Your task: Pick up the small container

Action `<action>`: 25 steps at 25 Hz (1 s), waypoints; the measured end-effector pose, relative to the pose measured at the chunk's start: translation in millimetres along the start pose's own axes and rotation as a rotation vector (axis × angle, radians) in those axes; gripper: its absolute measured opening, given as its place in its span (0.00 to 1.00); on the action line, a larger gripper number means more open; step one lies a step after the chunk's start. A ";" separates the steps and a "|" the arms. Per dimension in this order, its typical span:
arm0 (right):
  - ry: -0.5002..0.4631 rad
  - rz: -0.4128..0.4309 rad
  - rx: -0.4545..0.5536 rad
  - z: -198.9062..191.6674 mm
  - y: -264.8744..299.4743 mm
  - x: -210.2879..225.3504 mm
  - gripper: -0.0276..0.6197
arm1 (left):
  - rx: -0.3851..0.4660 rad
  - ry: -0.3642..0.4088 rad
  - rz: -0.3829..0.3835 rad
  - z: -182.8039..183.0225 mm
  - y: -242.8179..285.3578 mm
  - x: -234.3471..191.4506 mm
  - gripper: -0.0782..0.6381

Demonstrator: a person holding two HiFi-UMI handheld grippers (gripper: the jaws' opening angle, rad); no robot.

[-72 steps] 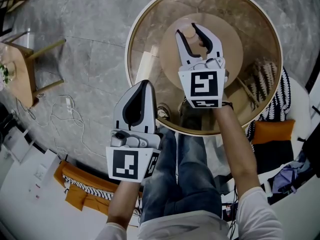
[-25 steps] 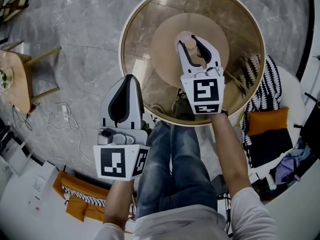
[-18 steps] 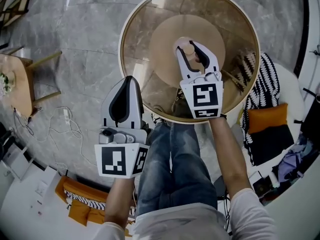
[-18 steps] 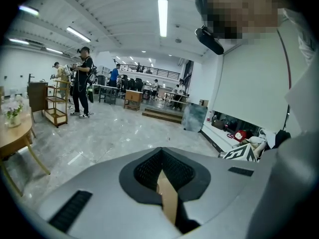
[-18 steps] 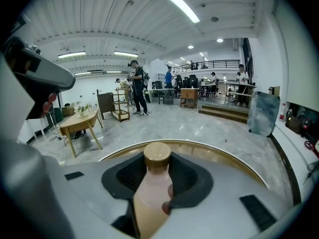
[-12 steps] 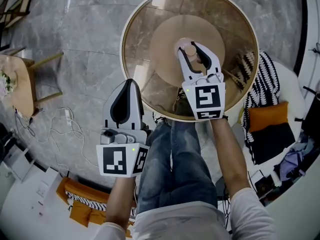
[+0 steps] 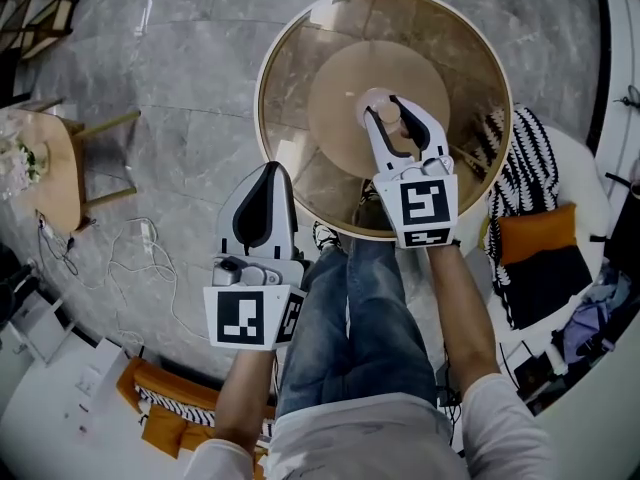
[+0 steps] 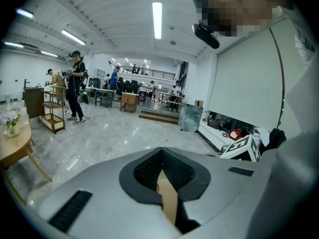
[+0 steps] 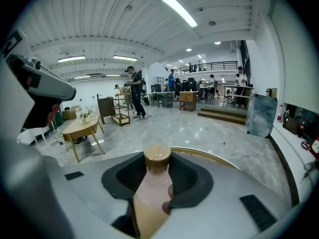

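The small container [image 7: 381, 109] is a pale pink bottle with a tan cap [image 9: 157, 157]. It stands upright between the jaws of my right gripper [image 7: 389, 118] over the middle of the round glass table [image 7: 290, 58]. In the right gripper view the gripper [image 9: 158, 169] is shut on the container [image 9: 148, 195], with the dark pads pressed to both its sides. My left gripper [image 7: 267, 176] hangs shut and empty beside the table's near left edge, above the floor. Its jaws [image 8: 162, 156] meet in the left gripper view.
A wooden side table [image 7: 52, 168] stands at the far left, and cables [image 7: 150, 258] lie on the marble floor. Striped and orange cushions [image 7: 535, 243] sit to the right. The person's jeans-clad legs [image 7: 350, 318] are below the table. People [image 8: 75, 86] stand far off in the hall.
The right gripper stays shut on the container over the table's centre. Both grippers and the table sit slightly further right in the head view. The left gripper stays shut.
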State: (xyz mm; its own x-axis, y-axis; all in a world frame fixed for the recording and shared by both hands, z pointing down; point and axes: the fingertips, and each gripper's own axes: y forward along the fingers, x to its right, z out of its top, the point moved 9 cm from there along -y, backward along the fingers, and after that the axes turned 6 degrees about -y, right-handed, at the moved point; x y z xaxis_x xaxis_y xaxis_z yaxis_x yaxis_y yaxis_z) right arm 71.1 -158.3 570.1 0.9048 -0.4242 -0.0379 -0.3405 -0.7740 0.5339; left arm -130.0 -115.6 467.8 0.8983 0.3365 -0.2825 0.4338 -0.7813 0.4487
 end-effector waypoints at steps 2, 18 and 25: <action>-0.003 0.003 0.004 6.7 -4.0 -3.0 0.27 | 0.008 0.010 -0.009 8.3 -2.8 -0.2 0.13; 0.005 0.029 -0.008 34.5 -41.5 -14.7 0.27 | 0.030 -0.001 -0.100 33.5 -25.0 17.6 0.13; 0.011 0.034 -0.022 47.9 -67.0 -19.5 0.27 | 0.005 -0.004 -0.087 43.9 -35.9 24.6 0.13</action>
State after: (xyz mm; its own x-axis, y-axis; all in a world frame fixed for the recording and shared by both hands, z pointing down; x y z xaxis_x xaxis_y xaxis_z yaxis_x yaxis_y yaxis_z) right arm 64.0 -120.6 494.6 0.8955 -0.4449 -0.0106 -0.3654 -0.7488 0.5530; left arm -126.6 -102.3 407.6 0.8571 0.4009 -0.3234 0.5095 -0.7518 0.4185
